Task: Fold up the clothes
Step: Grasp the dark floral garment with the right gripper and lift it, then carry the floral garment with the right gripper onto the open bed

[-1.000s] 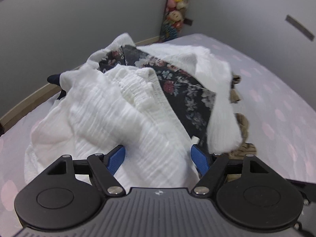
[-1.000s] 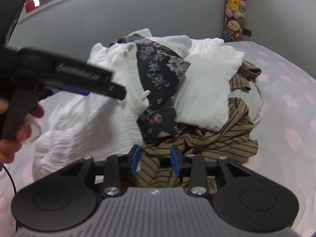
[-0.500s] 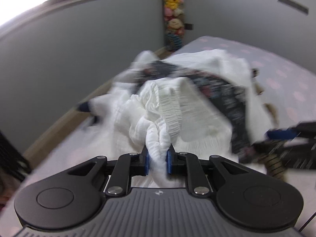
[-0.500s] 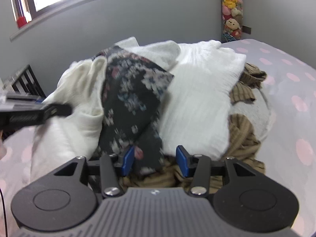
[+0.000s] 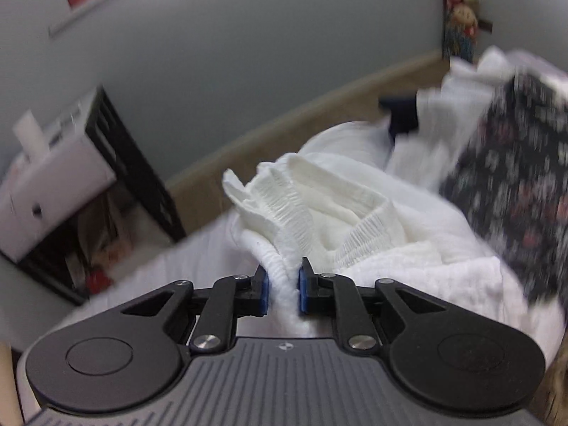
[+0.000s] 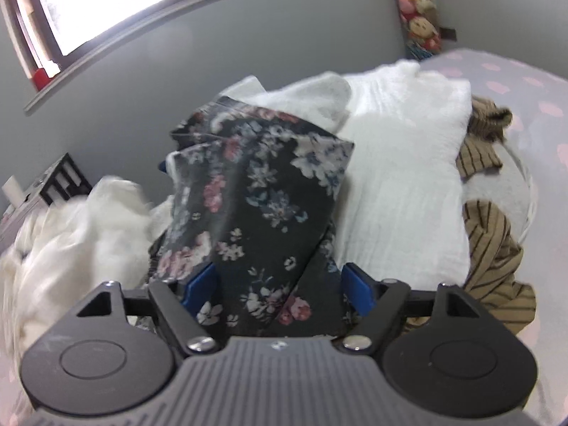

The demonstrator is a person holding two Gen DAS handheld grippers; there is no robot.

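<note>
Fingers of the left gripper point(image 5: 283, 291), wide apart a second ago, now clamp the white garment point(image 5: 319, 213) by its gathered edge, drawn off the pile. Right gripper point(image 6: 280, 284) jaws are opening, wider than before, the floral cloth point(image 6: 262, 191) lying between them unpinched, on the bed point(image 6: 539, 81).

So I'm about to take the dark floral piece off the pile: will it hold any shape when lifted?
Probably not. The dark floral garment drapes in soft creases over the white clothes, so it should hang limp. It looks thin, likely light. It lies between the right gripper's opening jaws, unpinched, so it may slide out.
</note>
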